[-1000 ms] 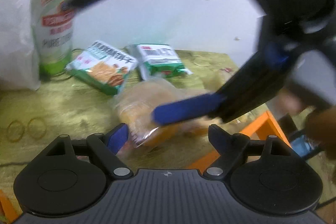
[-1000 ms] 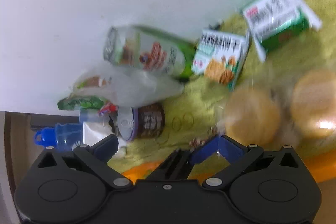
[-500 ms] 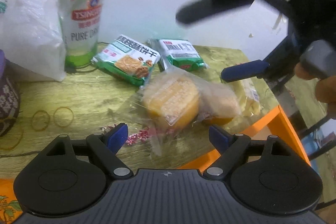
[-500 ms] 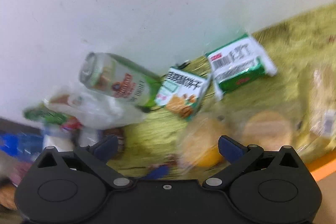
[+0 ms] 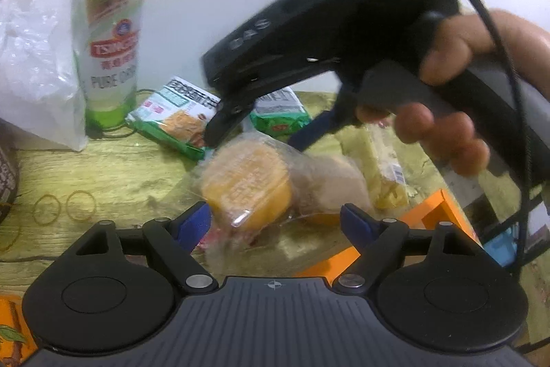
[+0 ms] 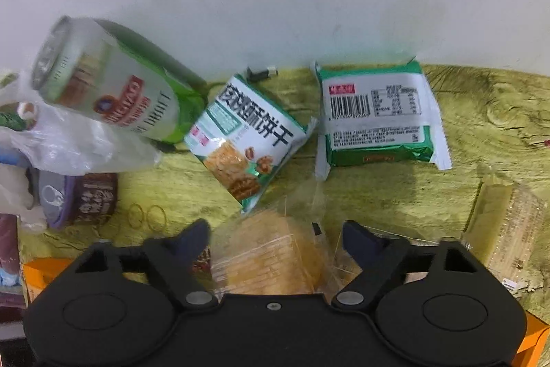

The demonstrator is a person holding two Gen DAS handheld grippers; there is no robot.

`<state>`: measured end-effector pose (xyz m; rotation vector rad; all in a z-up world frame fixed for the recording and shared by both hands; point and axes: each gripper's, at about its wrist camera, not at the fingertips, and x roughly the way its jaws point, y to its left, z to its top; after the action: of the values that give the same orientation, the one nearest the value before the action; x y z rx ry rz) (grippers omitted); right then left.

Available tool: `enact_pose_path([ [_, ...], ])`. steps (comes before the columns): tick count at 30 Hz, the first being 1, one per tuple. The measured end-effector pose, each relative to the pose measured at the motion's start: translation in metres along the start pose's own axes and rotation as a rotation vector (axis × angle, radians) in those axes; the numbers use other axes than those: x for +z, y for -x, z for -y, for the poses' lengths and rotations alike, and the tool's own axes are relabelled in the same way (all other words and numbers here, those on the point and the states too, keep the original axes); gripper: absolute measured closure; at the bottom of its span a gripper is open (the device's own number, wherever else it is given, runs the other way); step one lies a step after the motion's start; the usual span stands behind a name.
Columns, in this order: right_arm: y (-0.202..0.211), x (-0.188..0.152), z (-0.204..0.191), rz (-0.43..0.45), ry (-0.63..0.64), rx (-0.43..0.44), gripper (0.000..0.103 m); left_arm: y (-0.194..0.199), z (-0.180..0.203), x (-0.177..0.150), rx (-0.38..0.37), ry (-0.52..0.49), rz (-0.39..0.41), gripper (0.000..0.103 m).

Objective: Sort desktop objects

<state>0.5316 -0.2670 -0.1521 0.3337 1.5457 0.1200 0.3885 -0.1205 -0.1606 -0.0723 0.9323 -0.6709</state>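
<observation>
A clear bag of round yellow cakes [image 5: 247, 188] lies on the yellow-green table [image 5: 120, 174]. My left gripper [image 5: 275, 222] sits low at the bag's near end, blue pads [image 5: 194, 222] on either side, a little apart from it, jaws closing slightly. My right gripper [image 5: 256, 136], held in a hand [image 5: 447, 85], points steeply down over the bag's far end. In the right wrist view the bag [image 6: 271, 253] lies between the right gripper's [image 6: 276, 238] fingers [image 6: 357, 239]. Its jaws are closing, with a narrow gap showing at each side.
By the wall stand a tall beer can [image 5: 108, 40], a biscuit packet [image 6: 244, 140] and a green packet [image 6: 374, 116]. A yellow wafer pack [image 6: 505, 222] lies right. A plastic bag [image 5: 31, 74], purple tin [image 6: 79, 198] and rubber bands [image 5: 80, 205] lie left. Orange edge [image 5: 429, 215].
The right gripper swung down over the cake bag and its jaws narrowed around it. The bag now lies closer between the left gripper's pads.
</observation>
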Motion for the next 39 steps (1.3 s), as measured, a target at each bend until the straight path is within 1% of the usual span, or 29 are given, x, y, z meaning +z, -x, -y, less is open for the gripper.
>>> enact_pose_path([
  [1,-0.002,0.000,-0.001,-0.011,0.009,-0.004,0.027,-0.002,0.001,-0.001,0.000,-0.002,-0.007,0.021],
  [3,-0.006,0.001,-0.001,-0.029,0.015,-0.009,0.034,-0.006,0.002,-0.001,-0.001,-0.002,-0.021,0.022],
  [8,-0.008,0.002,-0.003,-0.055,0.025,-0.002,0.043,-0.012,0.002,-0.001,0.002,0.008,-0.041,0.023],
  [16,-0.002,0.001,-0.003,-0.047,0.027,0.022,0.044,-0.015,-0.001,-0.003,-0.004,0.001,-0.054,0.022],
  [23,0.012,-0.011,-0.002,-0.015,0.001,0.064,0.044,-0.015,-0.006,-0.003,0.009,0.021,-0.056,0.021],
  [32,0.028,-0.029,-0.005,0.033,-0.079,0.169,0.044,-0.018,-0.019,-0.005,0.023,0.062,-0.082,0.020],
  [39,0.035,-0.043,-0.004,0.087,-0.162,0.245,0.044,-0.016,-0.024,-0.003,0.020,0.081,-0.077,0.019],
])
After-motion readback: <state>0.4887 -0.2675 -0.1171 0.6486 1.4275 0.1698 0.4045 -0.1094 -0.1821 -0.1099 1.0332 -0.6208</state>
